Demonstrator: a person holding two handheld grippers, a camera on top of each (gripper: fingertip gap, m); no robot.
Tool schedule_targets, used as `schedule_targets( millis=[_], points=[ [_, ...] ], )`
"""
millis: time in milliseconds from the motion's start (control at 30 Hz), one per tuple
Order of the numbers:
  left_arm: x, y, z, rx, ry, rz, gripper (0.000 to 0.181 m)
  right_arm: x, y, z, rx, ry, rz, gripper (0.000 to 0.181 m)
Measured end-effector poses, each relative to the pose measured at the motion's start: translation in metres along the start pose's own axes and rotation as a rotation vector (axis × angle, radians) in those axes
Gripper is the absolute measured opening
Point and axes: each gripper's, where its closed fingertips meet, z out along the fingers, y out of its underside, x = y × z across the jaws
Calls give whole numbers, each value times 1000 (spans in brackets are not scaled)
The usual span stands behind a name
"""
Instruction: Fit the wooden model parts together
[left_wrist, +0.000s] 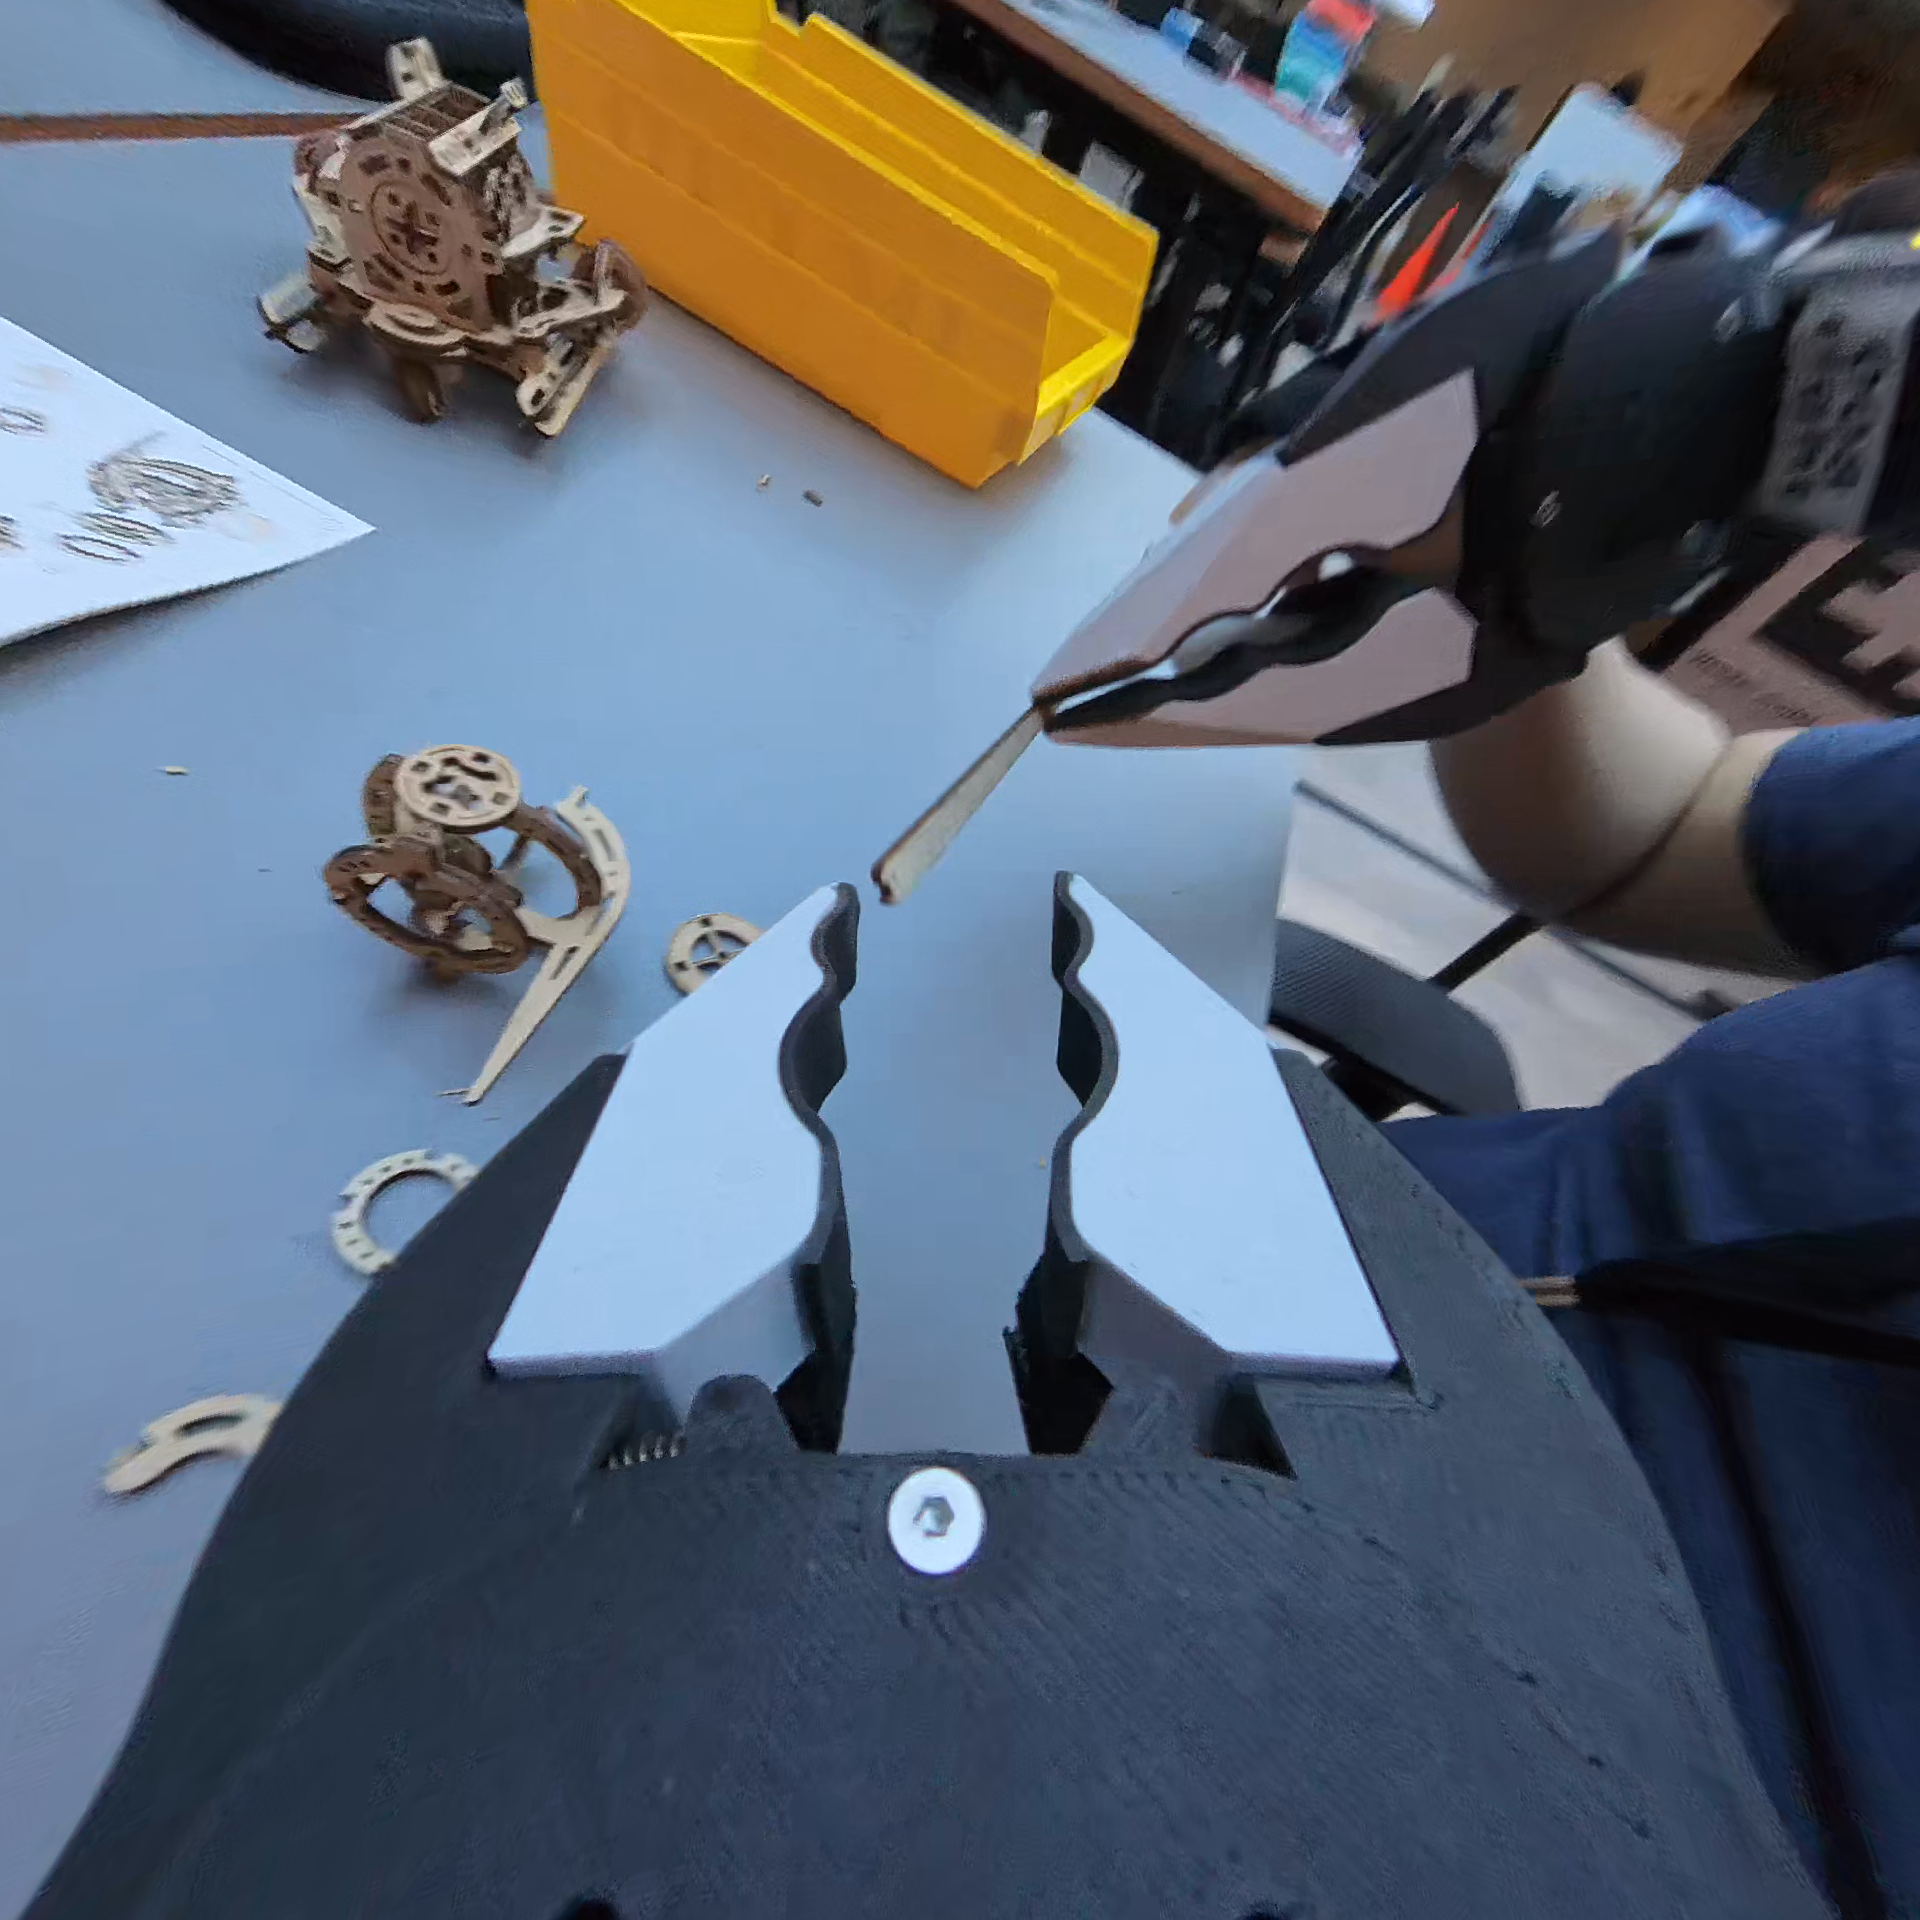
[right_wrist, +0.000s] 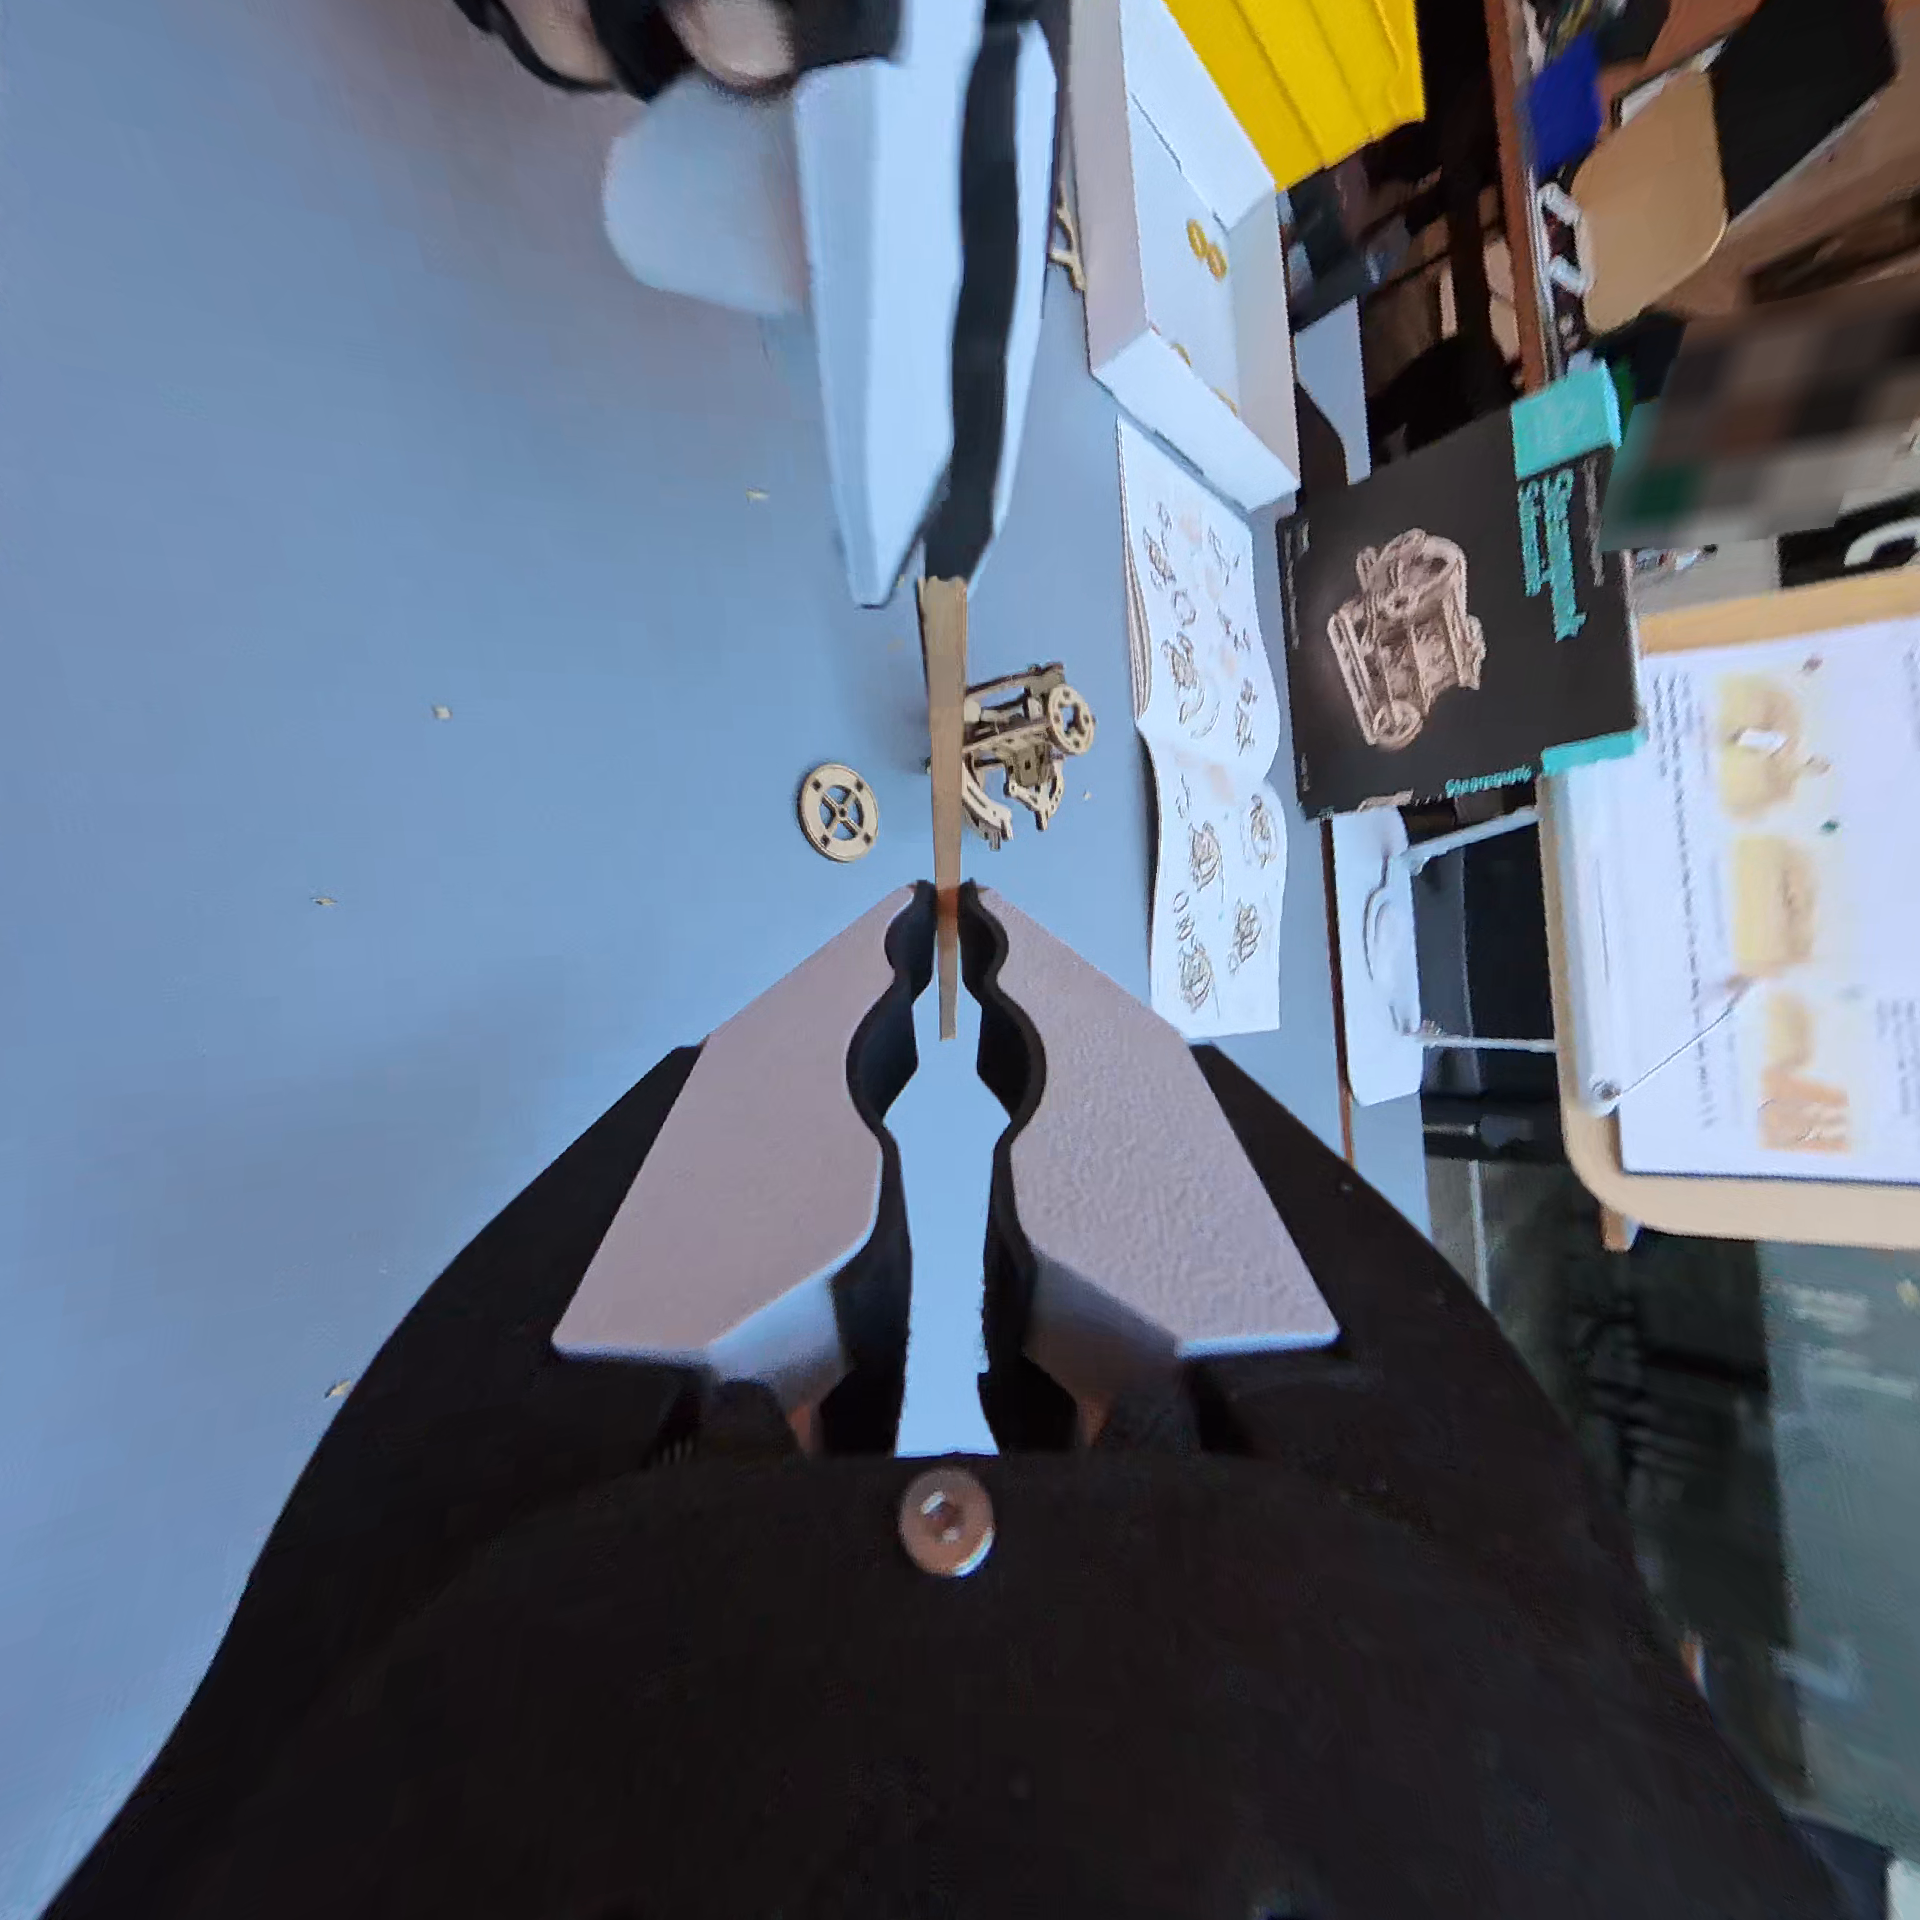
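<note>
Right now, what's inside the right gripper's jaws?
The right gripper is shut on a thin wooden strip at its tips; the strip's far end reaches the open, empty left gripper. Nothing else shows between them.

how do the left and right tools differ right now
The left tool is open and empty; the right tool is shut on a thin wooden strip. The left tool has pale grey finger plates; the right tool's finger plates look brownish. Both have black bodies and wavy inner pads.
</note>
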Motion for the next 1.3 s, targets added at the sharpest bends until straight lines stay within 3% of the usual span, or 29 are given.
schedule_targets(
  millis=[167,233,433,500,567,667,733,867,933,1167,1300],
  points=[
    [13,-7,-3,68,171,-109,11,1,-12,-10,51,32,-96,2],
    [18,-7,-3,67,211,-108,9,3,-15,-12,69,37,-119,2],
    [18,-10,-1,96,212,-82,1,11,-12,-10,107,74,-94,3],
    [15,-18,-6,171,201,-92,1,25,-17,-17,203,134,30,7],
    [10,-24,-12,248,188,-118,0,42,-15,-29,330,139,312,13],
    [13,-33,-20,369,248,-193,1,50,-26,-51,764,-111,877,22],
    [16,-33,-18,382,307,-250,0,47,-22,-40,889,-350,1154,28],
    [22,-38,-17,413,422,-350,0,50,-30,-31,1013,-482,1216,18],
    [22,-42,-18,446,448,-378,0,54,-37,-28,1009,-493,1220,17],
    [11,-48,-17,516,319,-284,0,54,-41,-4,863,-512,1265,3],
    [9,-48,-16,499,298,-252,0,54,-45,0,861,-547,1261,6]
  ],
)
